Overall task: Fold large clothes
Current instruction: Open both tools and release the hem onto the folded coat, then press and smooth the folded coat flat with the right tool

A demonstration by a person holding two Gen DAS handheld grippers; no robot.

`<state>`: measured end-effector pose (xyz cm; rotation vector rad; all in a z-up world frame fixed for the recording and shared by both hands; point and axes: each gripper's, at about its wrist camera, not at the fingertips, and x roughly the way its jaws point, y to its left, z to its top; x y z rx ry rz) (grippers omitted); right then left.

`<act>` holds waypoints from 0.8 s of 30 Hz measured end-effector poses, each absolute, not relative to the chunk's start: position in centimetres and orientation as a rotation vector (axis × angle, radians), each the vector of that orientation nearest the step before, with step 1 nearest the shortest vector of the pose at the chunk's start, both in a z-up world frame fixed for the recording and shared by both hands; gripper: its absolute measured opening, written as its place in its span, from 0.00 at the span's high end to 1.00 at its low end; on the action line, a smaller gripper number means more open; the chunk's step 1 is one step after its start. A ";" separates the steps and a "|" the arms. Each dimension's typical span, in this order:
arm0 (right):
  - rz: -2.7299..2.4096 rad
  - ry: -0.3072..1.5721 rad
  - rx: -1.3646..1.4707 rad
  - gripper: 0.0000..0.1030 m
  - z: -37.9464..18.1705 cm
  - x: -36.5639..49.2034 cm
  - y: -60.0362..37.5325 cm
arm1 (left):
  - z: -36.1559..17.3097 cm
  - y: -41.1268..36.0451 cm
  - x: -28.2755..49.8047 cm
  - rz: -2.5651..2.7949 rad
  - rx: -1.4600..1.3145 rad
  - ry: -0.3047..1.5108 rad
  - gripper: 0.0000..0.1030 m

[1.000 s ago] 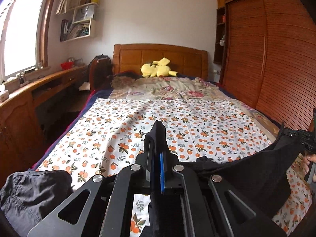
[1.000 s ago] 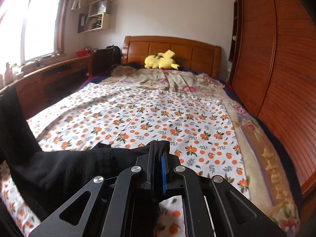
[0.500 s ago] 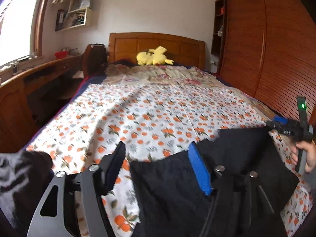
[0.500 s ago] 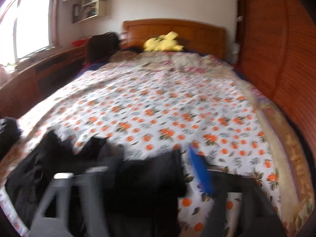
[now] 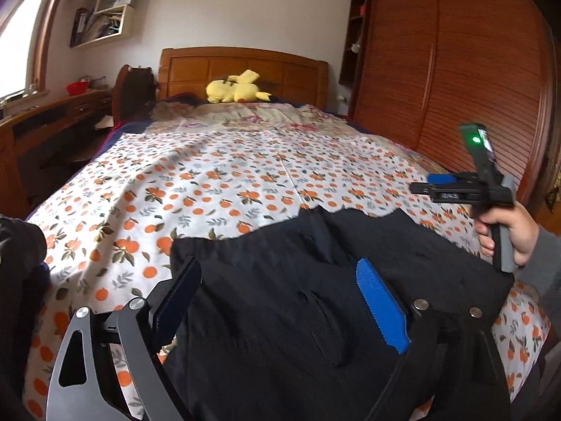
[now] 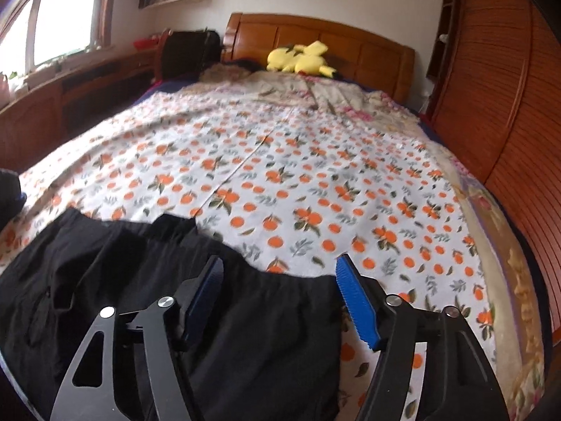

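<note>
Both tools, the left tool (image 5: pixel 277 291) and right tool (image 6: pixel 278 287), were held wide open and empty over the black fabric garment (image 5: pixel 315 301) laid on the orange-print bedsheet (image 5: pixel 217 182), whose rumpled far edge would best be smoothed before folding.

Two hand-held grippers are in view: the left hand-held gripper (image 5: pixel 277 293) and the right hand-held gripper (image 6: pixel 278 279), each with two fingers spread apart. One black garment (image 5: pixel 315 301) lies on one bed (image 5: pixel 228 175), which carries one orange-print sheet (image 6: pixel 280 182), one floral quilt (image 5: pixel 245 115) and one yellow plush toy (image 5: pixel 236 89). One second dark garment (image 5: pixel 17 245) shows at the left edge of the left wrist view. One human hand (image 5: pixel 508 231) is visible. The room has one wooden headboard (image 6: pixel 315 35), one louvered wardrobe (image 5: pixel 455 70) and one window (image 6: pixel 59 24).
</note>
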<state>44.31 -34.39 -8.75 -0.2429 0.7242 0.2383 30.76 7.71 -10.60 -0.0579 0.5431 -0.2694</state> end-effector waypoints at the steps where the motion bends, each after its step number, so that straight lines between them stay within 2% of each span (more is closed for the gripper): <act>1: 0.241 0.732 -0.243 0.38 -9.1 44.4 -34.2 | -10.7 7.5 30.5 -0.276 -0.053 0.540 0.07; 4: 0.239 0.749 -0.245 0.38 -10.1 44.8 -33.7 | -11.1 7.5 30.0 -0.289 -0.048 0.532 0.02; 11: 0.143 0.842 -0.268 0.38 -13.5 47.6 -35.5 | -12.3 7.6 29.8 -0.290 -0.035 0.551 0.02; 19: 0.074 1.007 -0.107 0.39 -17.2 51.1 -40.0 | -12.5 7.5 29.5 -0.300 -0.031 0.552 0.02; 23: 0.092 1.069 -0.038 0.49 -18.4 51.7 -40.5 | -12.5 7.3 29.4 -0.314 -0.037 0.556 0.02; 24: 0.101 1.078 -0.031 0.60 -18.5 51.6 -40.4 | -12.6 7.2 29.4 -0.318 -0.035 0.557 0.02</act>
